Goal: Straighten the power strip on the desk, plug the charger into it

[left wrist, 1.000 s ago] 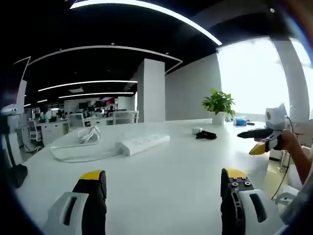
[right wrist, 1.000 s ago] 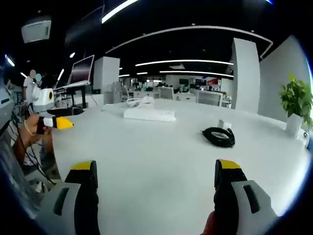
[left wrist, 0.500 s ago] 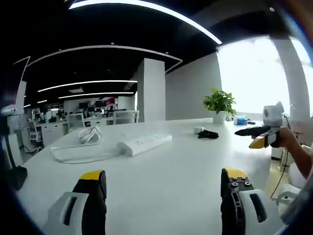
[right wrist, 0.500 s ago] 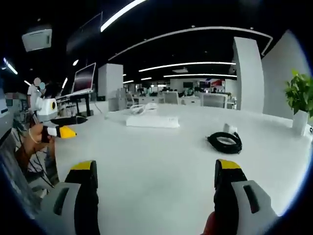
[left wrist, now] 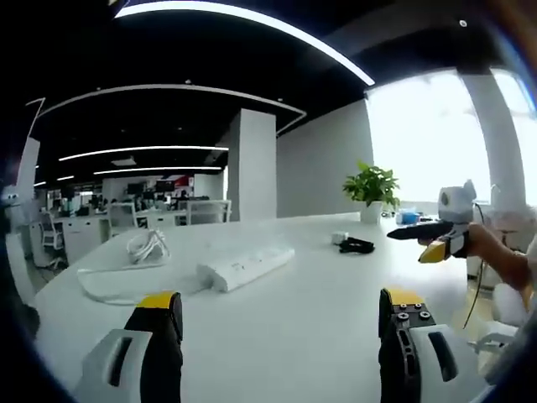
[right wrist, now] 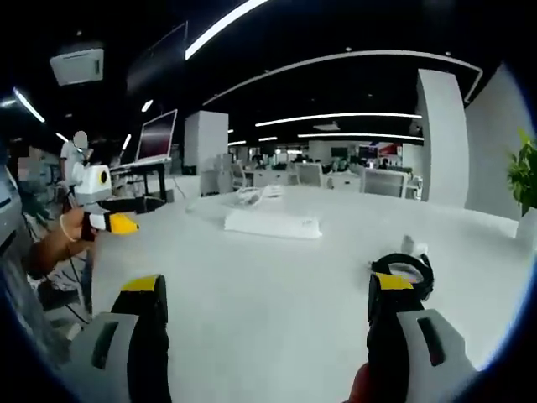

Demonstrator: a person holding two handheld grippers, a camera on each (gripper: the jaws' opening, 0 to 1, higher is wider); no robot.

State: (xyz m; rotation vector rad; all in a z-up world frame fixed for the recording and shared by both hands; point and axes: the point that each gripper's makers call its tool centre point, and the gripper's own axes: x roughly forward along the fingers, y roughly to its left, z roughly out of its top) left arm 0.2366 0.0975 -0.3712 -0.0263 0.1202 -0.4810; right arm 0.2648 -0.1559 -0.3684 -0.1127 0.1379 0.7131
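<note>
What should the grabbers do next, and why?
Probably move the left gripper forward to the power strip. It lies at a slant on the desk, untouched, and both grippers are open and holding nothing. The charger with its coiled black cable can wait by the right gripper.

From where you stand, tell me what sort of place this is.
Most likely an open-plan office: rows of desks and chairs stretch behind the large white desk, long ceiling light strips run overhead, and a laptop on a stand sits nearby.
</note>
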